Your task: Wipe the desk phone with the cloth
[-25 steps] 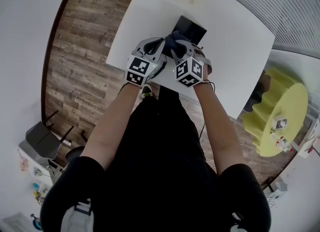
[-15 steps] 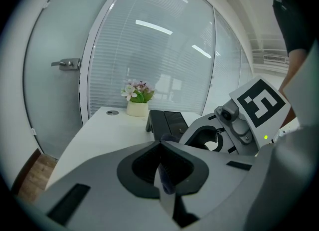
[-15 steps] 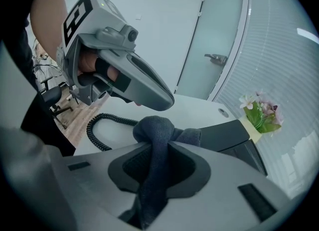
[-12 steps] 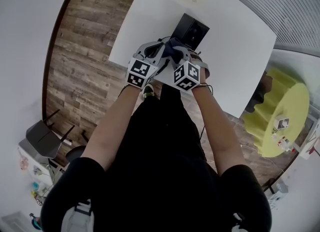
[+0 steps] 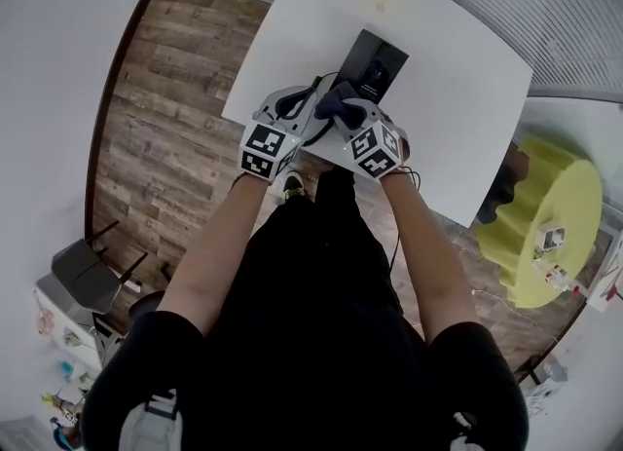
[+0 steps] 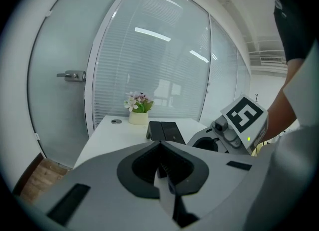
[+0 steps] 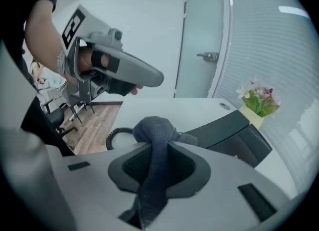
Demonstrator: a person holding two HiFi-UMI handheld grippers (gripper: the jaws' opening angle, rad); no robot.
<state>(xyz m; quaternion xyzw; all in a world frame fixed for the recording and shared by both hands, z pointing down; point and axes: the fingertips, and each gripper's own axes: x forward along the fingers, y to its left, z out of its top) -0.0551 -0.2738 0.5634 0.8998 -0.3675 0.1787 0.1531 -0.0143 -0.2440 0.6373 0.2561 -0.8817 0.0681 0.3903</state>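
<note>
Head view: white desk (image 5: 458,98) carries the black desk phone (image 5: 375,61). Dark grey cloth (image 5: 334,100) sits just this side of it, at the tip of the right gripper (image 5: 348,118). Left gripper (image 5: 297,106) is close alongside.

Left gripper view: fingers shut together, nothing btwn them. Phone (image 6: 164,131) is ahead, apart from them. Nothing braces the phone, so a firm wipe could prob. slide it across the desk.

Right gripper view: fingers clamped on the cloth (image 7: 152,127), which is wadded into a small knob over the tips. Black coiled cord (image 7: 113,136) lies just beside it and could snag and drag. Wad is narrow, so the hard fingers may scrape the phone.
</note>
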